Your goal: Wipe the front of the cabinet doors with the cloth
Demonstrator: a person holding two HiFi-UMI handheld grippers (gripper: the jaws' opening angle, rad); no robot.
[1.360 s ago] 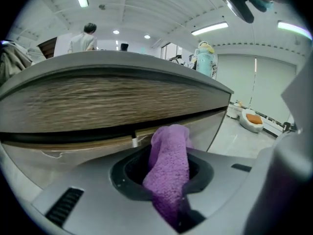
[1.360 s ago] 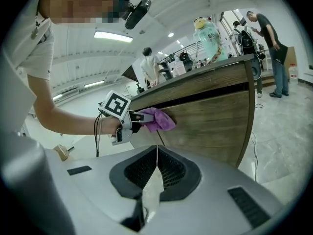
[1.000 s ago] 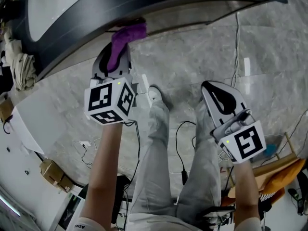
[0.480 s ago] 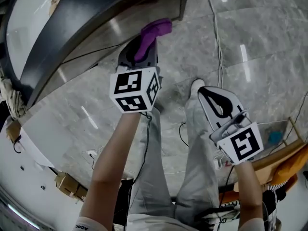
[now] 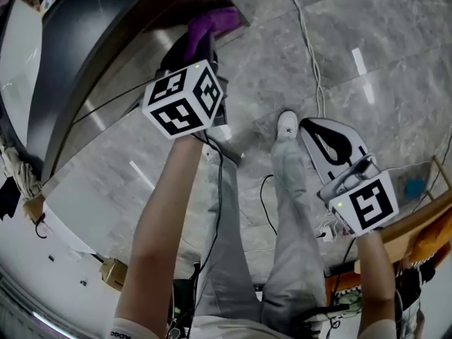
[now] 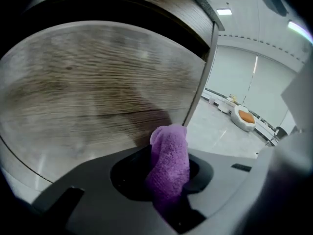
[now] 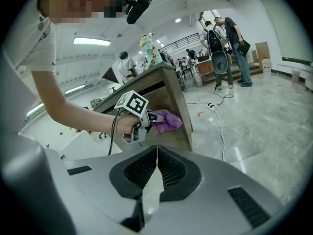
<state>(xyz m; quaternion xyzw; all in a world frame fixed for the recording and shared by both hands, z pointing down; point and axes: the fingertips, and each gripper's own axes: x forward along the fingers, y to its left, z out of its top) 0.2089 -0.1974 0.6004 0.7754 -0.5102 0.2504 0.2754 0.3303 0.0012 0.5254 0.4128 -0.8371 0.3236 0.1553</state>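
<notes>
I have the left gripper [image 5: 192, 48] in the upper middle of the head view, its jaws clamped on the purple cloth [image 6: 169, 160]. In the left gripper view the cloth stands up between the jaws at the lower centre of the frame, a bunched roll whose top reaches toward the wood-grain cabinet door [image 6: 88, 87]. The door fills the left and centre of that view, and its right edge runs down just beside the top of the cloth. The picture is smeared there. I think the cloth touches the door near that edge, but I cannot confirm contact. In the head view the cloth pokes out past the gripper at the top of the frame, at the cabinet's lower corner. The marker cube [image 5: 185, 99] sits just below it, above the person's forearm.

The right gripper [image 5: 316, 129] is at the right middle of the head view, well apart from the cabinet, over the grey marble floor [image 5: 381, 41]. Its jaws are pressed together with nothing between them. In the right gripper view I see the ribbed pads [image 7: 171, 168] meeting in a thin line at the lower centre, and beyond them, mid-frame, the left gripper with the cloth by the cabinet.

A cable [image 5: 305, 41] crosses the floor in the upper middle of the head view. The person's legs [image 5: 282, 217] and a white shoe [image 5: 286, 124] fill the lower centre.
</notes>
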